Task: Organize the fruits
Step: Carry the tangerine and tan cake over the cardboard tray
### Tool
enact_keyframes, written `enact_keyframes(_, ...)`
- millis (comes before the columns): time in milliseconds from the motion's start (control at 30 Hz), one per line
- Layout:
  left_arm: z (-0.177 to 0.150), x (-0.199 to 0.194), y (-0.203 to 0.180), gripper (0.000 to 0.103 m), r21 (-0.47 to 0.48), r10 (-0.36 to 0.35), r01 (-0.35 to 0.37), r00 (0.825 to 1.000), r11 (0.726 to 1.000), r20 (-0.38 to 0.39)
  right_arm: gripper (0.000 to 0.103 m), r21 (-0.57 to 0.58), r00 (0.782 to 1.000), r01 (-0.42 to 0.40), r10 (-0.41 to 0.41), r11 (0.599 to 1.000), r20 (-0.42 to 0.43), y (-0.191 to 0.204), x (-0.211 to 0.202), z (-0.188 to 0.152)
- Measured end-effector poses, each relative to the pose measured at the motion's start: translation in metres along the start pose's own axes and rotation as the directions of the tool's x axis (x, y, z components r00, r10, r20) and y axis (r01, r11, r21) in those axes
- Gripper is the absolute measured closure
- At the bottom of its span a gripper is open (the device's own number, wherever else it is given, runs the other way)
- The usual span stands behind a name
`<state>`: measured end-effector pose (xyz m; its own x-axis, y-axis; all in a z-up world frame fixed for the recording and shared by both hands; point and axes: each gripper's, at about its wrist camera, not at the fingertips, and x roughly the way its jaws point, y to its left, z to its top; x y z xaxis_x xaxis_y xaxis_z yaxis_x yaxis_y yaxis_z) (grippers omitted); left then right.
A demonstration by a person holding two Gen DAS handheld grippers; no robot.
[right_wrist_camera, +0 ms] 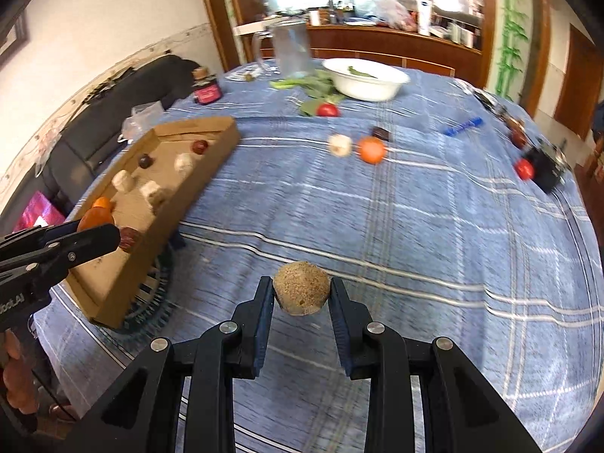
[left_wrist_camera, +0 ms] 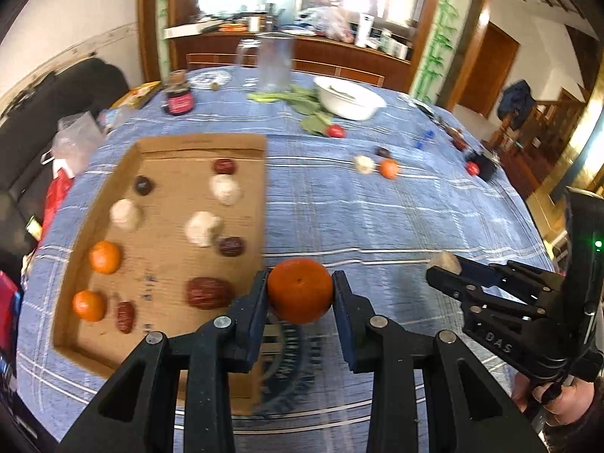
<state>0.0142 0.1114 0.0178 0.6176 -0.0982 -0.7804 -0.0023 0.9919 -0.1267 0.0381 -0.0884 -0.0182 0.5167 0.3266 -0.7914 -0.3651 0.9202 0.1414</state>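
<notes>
My left gripper (left_wrist_camera: 300,290) is shut on an orange tangerine (left_wrist_camera: 300,294), held above the right edge of a cardboard tray (left_wrist_camera: 166,188). The tray holds two tangerines (left_wrist_camera: 105,256), several pale round fruits (left_wrist_camera: 224,188) and dark red dates (left_wrist_camera: 208,292). My right gripper (right_wrist_camera: 301,294) is shut on a tan rough round fruit (right_wrist_camera: 301,291), above the blue plaid cloth; it also shows at the right of the left wrist view (left_wrist_camera: 443,264). On the cloth further off lie a pale fruit (right_wrist_camera: 339,145), a tangerine (right_wrist_camera: 372,150) and a dark date (right_wrist_camera: 381,133).
A white bowl (right_wrist_camera: 366,79) with greens, a red radish (right_wrist_camera: 327,109), a glass pitcher (right_wrist_camera: 290,47) and a dark jar (right_wrist_camera: 206,88) stand at the far side. A blue pen (right_wrist_camera: 462,126) and a black object (right_wrist_camera: 543,170) with red fruits lie right.
</notes>
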Motion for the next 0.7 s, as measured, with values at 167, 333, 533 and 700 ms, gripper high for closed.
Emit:
enact_keyframes(167,0.003,-0.006,0.035,0.071,-0.057,0.051,-0.05,0.999,0.997,0.013,0.071,-0.048,0.999,-0.052,0.052,0.998,0.006,0.029,0.006,0.016)
enact_keyframes(333,0.005,-0.008,0.069,0.071,-0.093,0.104,-0.102,0.995,0.99,0.012,0.071,-0.109,0.995,-0.097,0.097,0.989,0.003,0.062,0.012,0.028)
enact_keyframes(533,0.01,-0.003,0.104,0.071,-0.115,0.156,-0.155,0.988,0.981,0.001,0.071,-0.179,0.988,-0.153,0.153,0.972,-0.016,0.103,0.019,0.036)
enact_keyframes(700,0.012,0.007,0.122,0.071,-0.129,0.17,-0.171,0.985,0.977,-0.015,0.07,-0.223,0.977,-0.213,0.206,0.951,-0.056,0.131,0.027,0.033)
